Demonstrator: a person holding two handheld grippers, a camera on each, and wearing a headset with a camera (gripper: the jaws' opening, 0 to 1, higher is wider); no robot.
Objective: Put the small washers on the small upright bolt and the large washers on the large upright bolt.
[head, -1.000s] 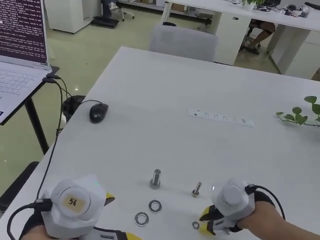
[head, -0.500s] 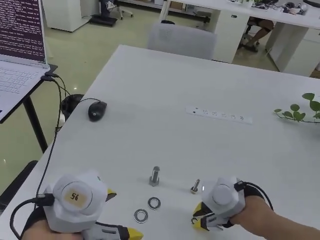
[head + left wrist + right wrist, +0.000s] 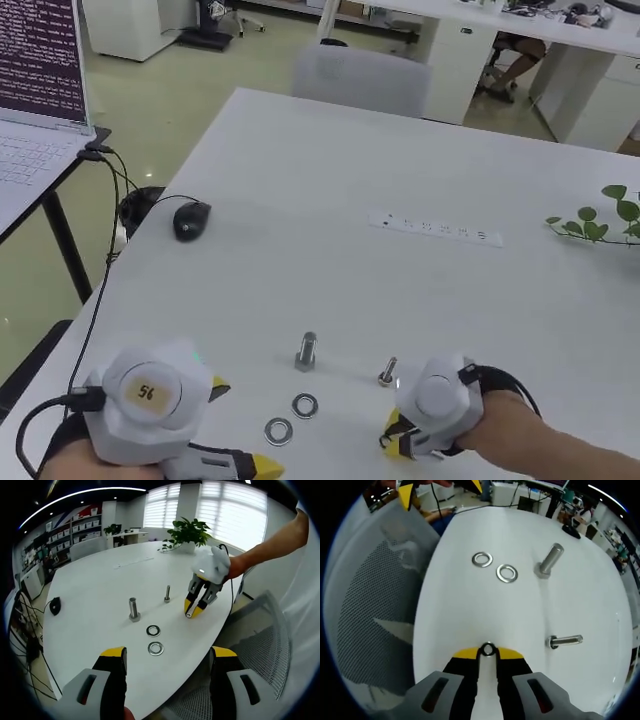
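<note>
A small silvery ring washer (image 3: 488,650), lying on the white table (image 3: 460,610) a second ago, is now sitting pinched in the right gripper's (image 3: 488,656) jaws, small bolt (image 3: 565,641) at three o'clock; the left gripper (image 3: 169,652) is gaping, released.

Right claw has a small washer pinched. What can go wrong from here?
1. The small washer sits at the very tips of the right claw; it may slip or twist out.
2. The small bolt just stands on the table; an off-centre approach could topple it.
3. A dropped washer could roll off its nearby edge.
</note>
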